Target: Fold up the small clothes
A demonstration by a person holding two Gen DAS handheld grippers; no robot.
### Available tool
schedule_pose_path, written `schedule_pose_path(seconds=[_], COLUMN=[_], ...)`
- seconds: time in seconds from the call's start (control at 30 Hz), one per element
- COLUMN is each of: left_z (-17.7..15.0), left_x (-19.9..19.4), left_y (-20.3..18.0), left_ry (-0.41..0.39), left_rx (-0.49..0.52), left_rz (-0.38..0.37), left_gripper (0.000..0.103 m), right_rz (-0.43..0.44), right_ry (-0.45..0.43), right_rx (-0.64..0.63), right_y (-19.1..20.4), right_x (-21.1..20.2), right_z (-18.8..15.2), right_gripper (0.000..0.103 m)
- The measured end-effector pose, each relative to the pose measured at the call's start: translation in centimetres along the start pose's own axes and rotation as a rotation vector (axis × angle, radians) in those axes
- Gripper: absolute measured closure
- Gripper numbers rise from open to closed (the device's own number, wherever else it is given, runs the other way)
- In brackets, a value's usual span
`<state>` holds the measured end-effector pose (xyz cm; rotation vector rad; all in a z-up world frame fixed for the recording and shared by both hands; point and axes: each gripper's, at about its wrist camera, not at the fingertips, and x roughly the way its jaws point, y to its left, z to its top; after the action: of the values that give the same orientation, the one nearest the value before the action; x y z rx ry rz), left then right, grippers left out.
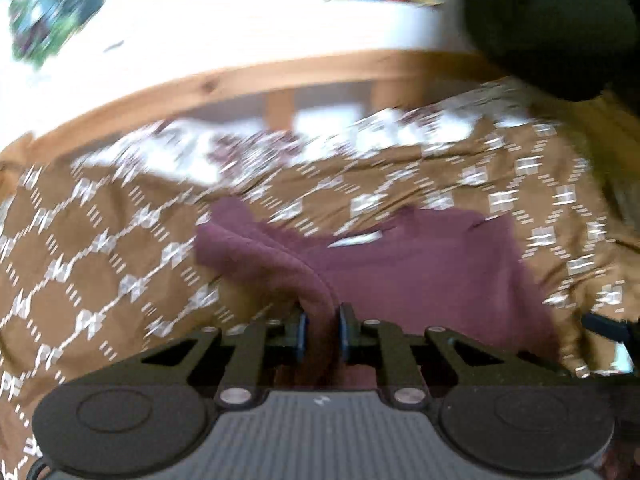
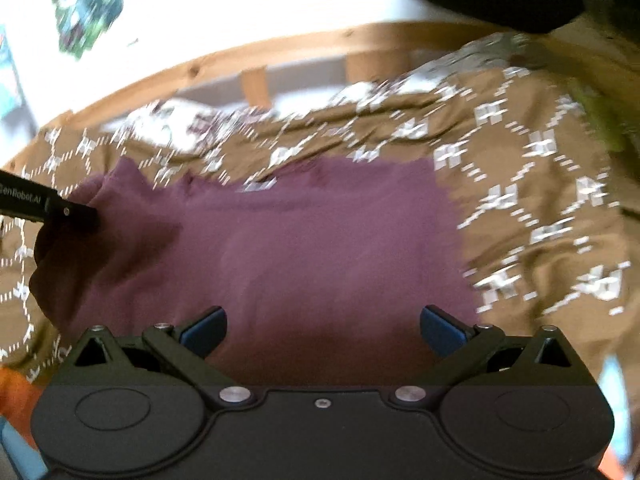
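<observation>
Nearest in the left wrist view, the left gripper has its jaws closed tight on a raised fold of the maroon garment, the cloth pinched between the blue pads and rising in a ridge away from them. In the right wrist view the right gripper hangs over the near edge of the same garment with its jaws spread wide and nothing between them. The garment lies on the bed, spread over a brown bedspread patterned with white diamonds, its far edge toward the wooden bed frame; its left part is bunched and lifted where the left gripper holds it, the rest fairly flat. It looks like a soft, light knit that will drape and sag from any single grip, so a hold at an edge or corner, with a second grip on the matching corner, seems likeliest to keep a fold straight; a pinch mid-panel would probably only gather it into a lump. A small white tag shows near the garment's far edge, too blurred to read. The left gripper's side, seen from the right wrist, carries white lettering that appears to read "GenRobot.AI". Beyond the frame, colourful pictures hang on a white wall, blurred.
</observation>
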<state>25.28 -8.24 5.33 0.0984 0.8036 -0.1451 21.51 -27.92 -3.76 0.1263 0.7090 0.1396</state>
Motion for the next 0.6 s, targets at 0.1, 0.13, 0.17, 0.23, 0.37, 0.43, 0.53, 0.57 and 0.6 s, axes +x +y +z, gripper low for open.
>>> schedule_pose_path(seconds=[0.1, 0.13, 0.17, 0.23, 0.37, 0.43, 0.53, 0.57, 0.6], left_z=[0.9, 1.0, 1.0, 0.6, -1.0, -1.9, -2.8, -3.0, -3.3], left_x=[-0.9, -1.0, -1.0, -0.4, 2.7, 3.7, 3.8, 3.5, 2.9], left_y=[-4.4, -5.7, -7.2, -9.7, -13.6, -14.4, -14.9, -14.9, -14.7], left_ry=[-0.035, -0.043, -0.049, -0.048, 0.018, 0.062, 0.081, 0.077, 0.062], left_rx=[0.065, 0.079, 0.095, 0.124, 0.139, 0.133, 0.132, 0.138, 0.144], left_rz=[-0.049, -0.066, -0.091, -0.126, -0.179, -0.215, -0.286, -0.303, -0.318], left_gripper=[0.087, 0.087, 0.087, 0.087, 0.086, 0.086, 0.075, 0.066, 0.043], right_rz=[-0.069, -0.1, -0.138, -0.198, -0.224, -0.205, -0.187, -0.176, -0.165], right_ry=[-0.078, -0.103, -0.131, -0.174, -0.162, -0.139, -0.136, -0.137, -0.137], right_rx=[0.04, 0.052, 0.061, 0.077, 0.188, 0.243, 0.255, 0.245, 0.232], right_y=[-3.5, -4.7, -5.9, -8.3, -13.0, -14.5, -15.0, -14.7, -14.4], right_x=[-1.8, -2.4, -2.9, -3.5, -3.4, -3.1, -2.9, -2.9, -2.7], right_z=[1.1, 1.4, 1.6, 1.8, 0.7, 0.2, 0.1, 0.2, 0.2], right_gripper=[0.001, 0.001, 0.001, 0.001, 0.001, 0.001, 0.001, 0.001, 0.001])
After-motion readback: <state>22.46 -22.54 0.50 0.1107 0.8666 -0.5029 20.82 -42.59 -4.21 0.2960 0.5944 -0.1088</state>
